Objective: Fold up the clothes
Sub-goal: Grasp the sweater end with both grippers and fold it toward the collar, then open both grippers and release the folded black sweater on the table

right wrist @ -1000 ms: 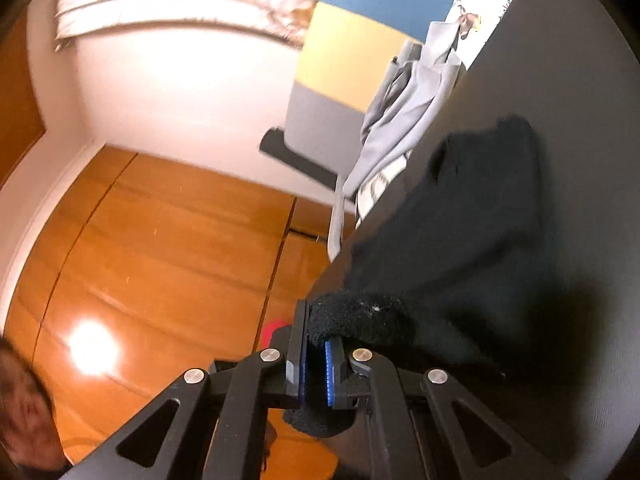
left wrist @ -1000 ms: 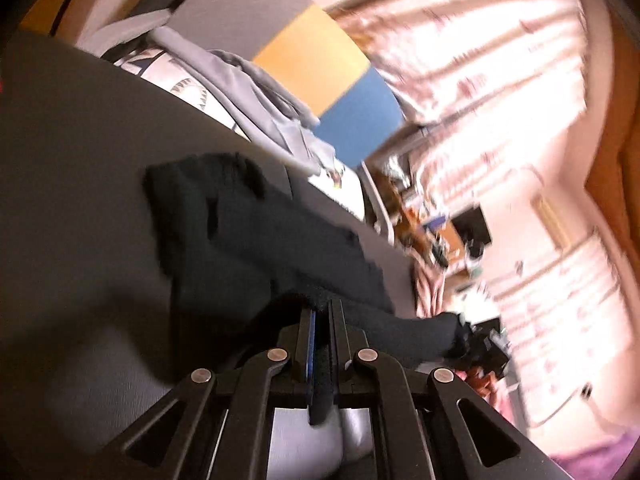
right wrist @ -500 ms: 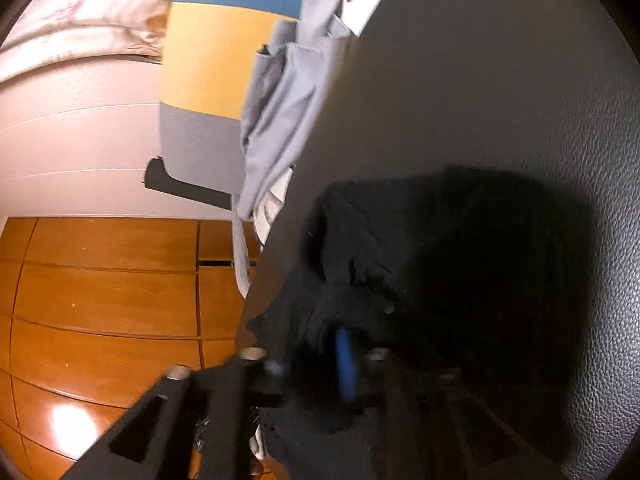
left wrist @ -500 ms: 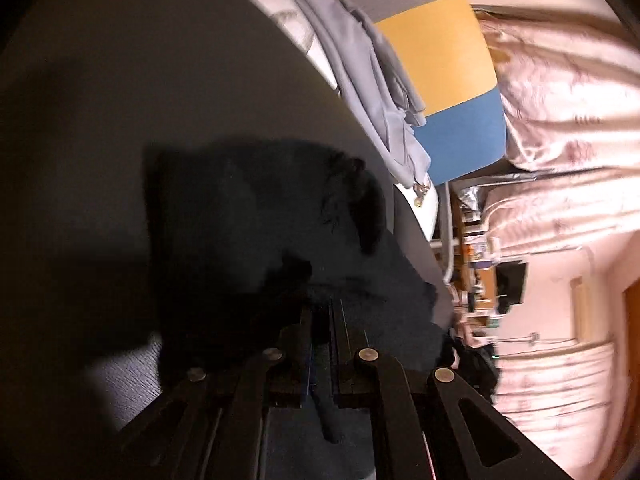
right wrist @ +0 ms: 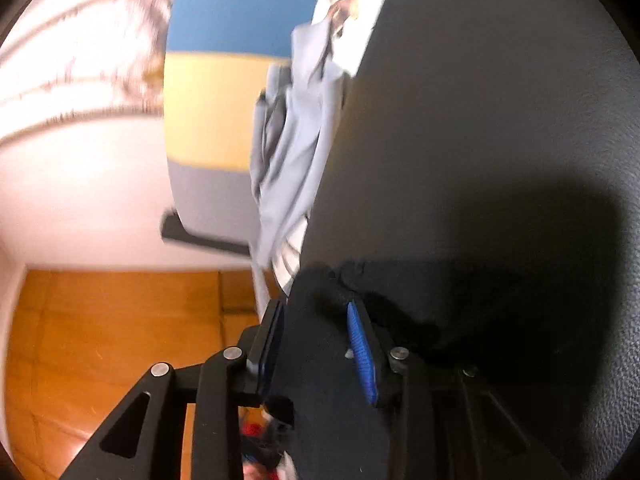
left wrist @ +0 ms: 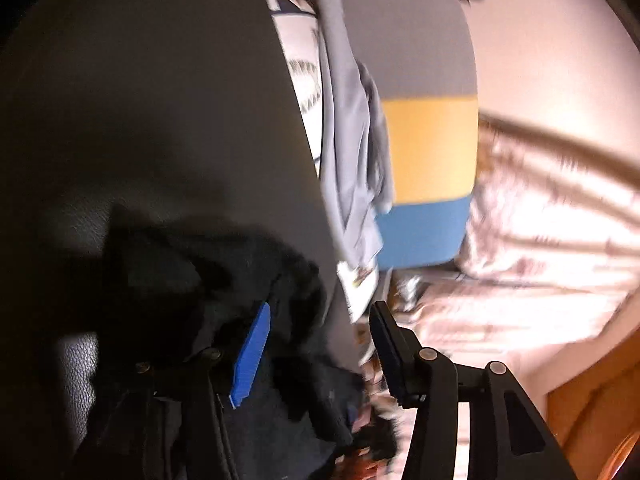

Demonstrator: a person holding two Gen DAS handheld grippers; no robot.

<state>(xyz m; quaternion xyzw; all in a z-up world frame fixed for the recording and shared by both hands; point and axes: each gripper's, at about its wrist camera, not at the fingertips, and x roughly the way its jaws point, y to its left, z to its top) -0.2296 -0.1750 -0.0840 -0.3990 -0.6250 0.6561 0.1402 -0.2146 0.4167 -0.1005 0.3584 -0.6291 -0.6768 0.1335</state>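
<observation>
A black garment [left wrist: 192, 280] lies bunched on the dark leather-like tabletop [left wrist: 140, 100]. In the left wrist view my left gripper [left wrist: 320, 316] is open, its jaws spread wide just over the garment's near edge at the table's rim. In the right wrist view the same black garment [right wrist: 460, 304] lies on the tabletop [right wrist: 500, 100]. My right gripper [right wrist: 314, 308] is open, its jaws apart over the garment's edge, holding nothing.
Grey clothes [left wrist: 352, 140] hang over the table's far edge beside a patterned white cloth [left wrist: 300, 72]. A chair back in grey, yellow and blue [left wrist: 432, 152] stands behind. Pale curtains [left wrist: 552, 220] and a wooden floor [right wrist: 100, 320] lie beyond.
Both grippers were shut on the black garment's edge a second ago; now both are open and the garment lies folded over on the table. Both cameras have swung sideways.
</observation>
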